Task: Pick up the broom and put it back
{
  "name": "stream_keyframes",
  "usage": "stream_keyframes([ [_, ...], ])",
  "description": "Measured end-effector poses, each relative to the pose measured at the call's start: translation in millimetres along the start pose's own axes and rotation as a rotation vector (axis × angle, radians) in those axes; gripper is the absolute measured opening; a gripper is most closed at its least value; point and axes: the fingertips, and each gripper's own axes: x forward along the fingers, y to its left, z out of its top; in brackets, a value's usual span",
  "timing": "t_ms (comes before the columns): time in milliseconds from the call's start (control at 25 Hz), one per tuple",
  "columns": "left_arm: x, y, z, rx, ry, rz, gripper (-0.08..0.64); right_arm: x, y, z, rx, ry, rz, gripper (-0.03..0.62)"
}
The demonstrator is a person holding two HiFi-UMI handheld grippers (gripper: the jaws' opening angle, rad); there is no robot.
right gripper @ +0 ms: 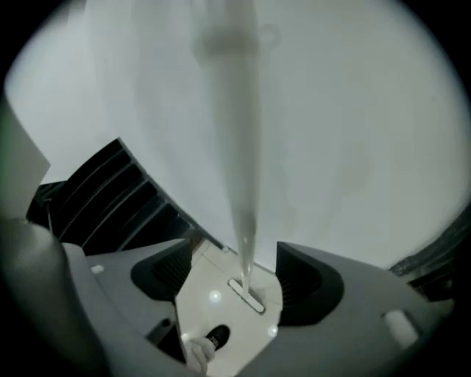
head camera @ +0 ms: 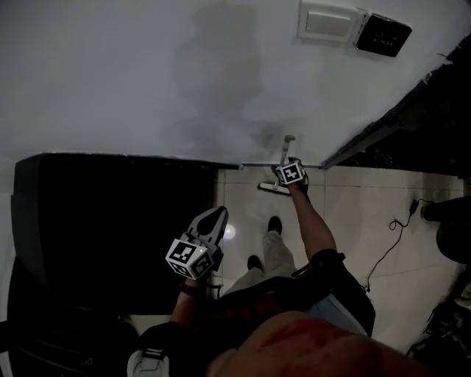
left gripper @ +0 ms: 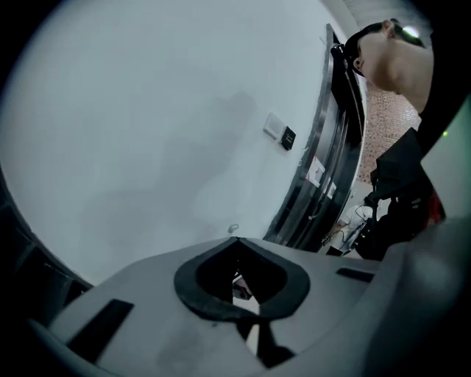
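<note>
Here broom [right gripper: 237, 147] stands between right tongs [right gripper: 240, 276] (jaws apart).

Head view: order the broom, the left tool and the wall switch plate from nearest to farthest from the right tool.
1. broom, between its open jaws.
2. left tool, lower left.
3. wall switch plate, high on the wall.

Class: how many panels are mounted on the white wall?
2: a white switch plate near the head view's top right, and a black panel right beside it. More may lie out of view.

Probably an office corridor: tiled floor [head camera: 353, 213], wall switch [head camera: 329, 22], trailing cable [head camera: 391, 237]
</note>
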Motion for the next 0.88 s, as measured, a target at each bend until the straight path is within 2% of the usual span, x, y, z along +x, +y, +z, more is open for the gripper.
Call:
stream_keyframes([
  [120,-7.5,-22.3,1.0,0.015,-0.013,-0.039,0.006,-55.5,4.5,25.7,0.075,-0.133,-0.013,0.324],
  [200,-26.7,-43.1,-7.2,0.048,-0.016,-0.071,0.006,-120.8,34.7,22.5,0.09,-0.249,-0.024,0.279],
  [280,-53.3,-69.1,-15.8,0.104,-0.041,-0.108,0.006,-203.9,79.3,11.3,0.116,-0.401,-0.012,0.216],
  [360,-95.7,-98.6,-27.4,0.139,-0.074,-0.128,0.006,-304.7,140.5,-11.7,0.158,-0.563,0.005,0.103],
  [440,-132.8,-114.1,-35.1,0.163,-0.088,-0.122,0.006,-395.6,201.8,-25.9,0.144,-0.707,0.005,0.018],
  [480,-143.0,-118.5,-35.8,0.174,-0.086,-0.116,0.005,-430.9,226.1,-28.4,0.112,-0.759,-0.004,0.0],
  [600,-164.6,-138.9,-37.0,0.195,-0.081,-0.107,0.006,-505.3,282.3,-40.6,0.014,-0.819,-0.041,0.0],
  [720,-204.3,-185.5,-50.0,0.221,-0.125,-0.094,0.005,-567.7,324.3,-74.1,-0.027,-0.845,-0.082,0.0],
  [800,-217.6,-210.4,-55.2,0.254,-0.133,-0.079,0.006,-590.9,332.1,-87.3,-0.028,-0.863,-0.077,0.0],
  [880,-220.9,-226.2,-54.1,0.257,-0.146,-0.069,0.005,-603.3,332.8,-84.6,-0.043,-0.871,-0.051,0.0],
])
